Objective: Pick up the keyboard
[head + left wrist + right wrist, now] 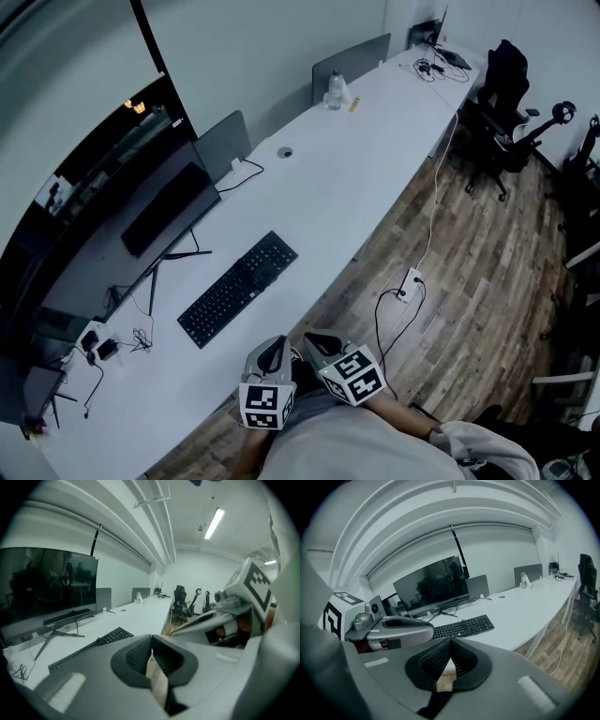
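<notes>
- Both tools are being held low and close to the person's body, near the front edge of the desk (366,169). The left gripper (272,352) and the right gripper (317,343) are being carried side by side, almost touching.
- In the left gripper view, the jaws are being pressed fully together, and nothing is being gripped between the dark ribbed pads (136,657).
- In the right gripper view, the jaws are likewise being held closed at the tips, and nothing is being carried.
- The keyboard (238,289) is being supported flat on the white desk. It is lying at a slant in front of the monitor (161,211), well apart from both grippers, and is being touched by neither.
- Small dark items (98,347) with thin cables are being shown beside the monitor's stand. They are possibly adapters, though they are too small to identify.
- Further along the desk, a clear bottle (335,90) is being seen upright.
- A black office chair (502,89) is being shown past the desk's far end.
- A white cable is being seen hanging from the desk edge towards a power strip (409,284) on the wooden floor (487,253).
</notes>
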### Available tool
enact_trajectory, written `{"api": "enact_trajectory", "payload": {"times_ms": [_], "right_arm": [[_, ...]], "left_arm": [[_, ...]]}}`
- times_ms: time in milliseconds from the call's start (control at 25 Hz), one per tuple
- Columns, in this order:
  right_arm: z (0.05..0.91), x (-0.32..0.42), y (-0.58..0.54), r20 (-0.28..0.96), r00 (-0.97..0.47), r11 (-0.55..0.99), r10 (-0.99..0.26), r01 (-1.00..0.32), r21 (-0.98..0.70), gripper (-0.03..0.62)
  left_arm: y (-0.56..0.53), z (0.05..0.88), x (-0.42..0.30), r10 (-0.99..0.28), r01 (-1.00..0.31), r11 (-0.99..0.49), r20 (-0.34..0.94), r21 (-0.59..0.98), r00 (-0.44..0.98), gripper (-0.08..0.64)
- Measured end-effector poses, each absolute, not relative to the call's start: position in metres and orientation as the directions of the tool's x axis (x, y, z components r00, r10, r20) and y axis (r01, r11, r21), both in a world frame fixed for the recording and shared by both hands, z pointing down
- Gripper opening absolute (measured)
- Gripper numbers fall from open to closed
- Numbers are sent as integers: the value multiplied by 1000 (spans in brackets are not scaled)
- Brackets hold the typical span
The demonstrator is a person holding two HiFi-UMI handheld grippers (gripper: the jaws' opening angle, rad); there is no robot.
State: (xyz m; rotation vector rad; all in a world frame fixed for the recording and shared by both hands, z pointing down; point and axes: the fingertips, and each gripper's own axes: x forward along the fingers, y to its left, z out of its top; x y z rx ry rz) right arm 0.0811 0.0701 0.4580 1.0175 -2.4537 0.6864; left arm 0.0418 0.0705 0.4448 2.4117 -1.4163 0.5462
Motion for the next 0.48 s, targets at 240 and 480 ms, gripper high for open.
{"api": "enact_trajectory", "payload": {"times_ms": [240,480], "right_arm": [[451,46,33,541,-653,641,-531,-726,-248,-12],[453,7,-3,563,-644,675,-518,-712,-194,-12]], "left_arm": [[27,432,11,-777,-875,-481,435,56,455,0],[-8,432,-35,-791,-885,-459,417,81,448,0]]}}
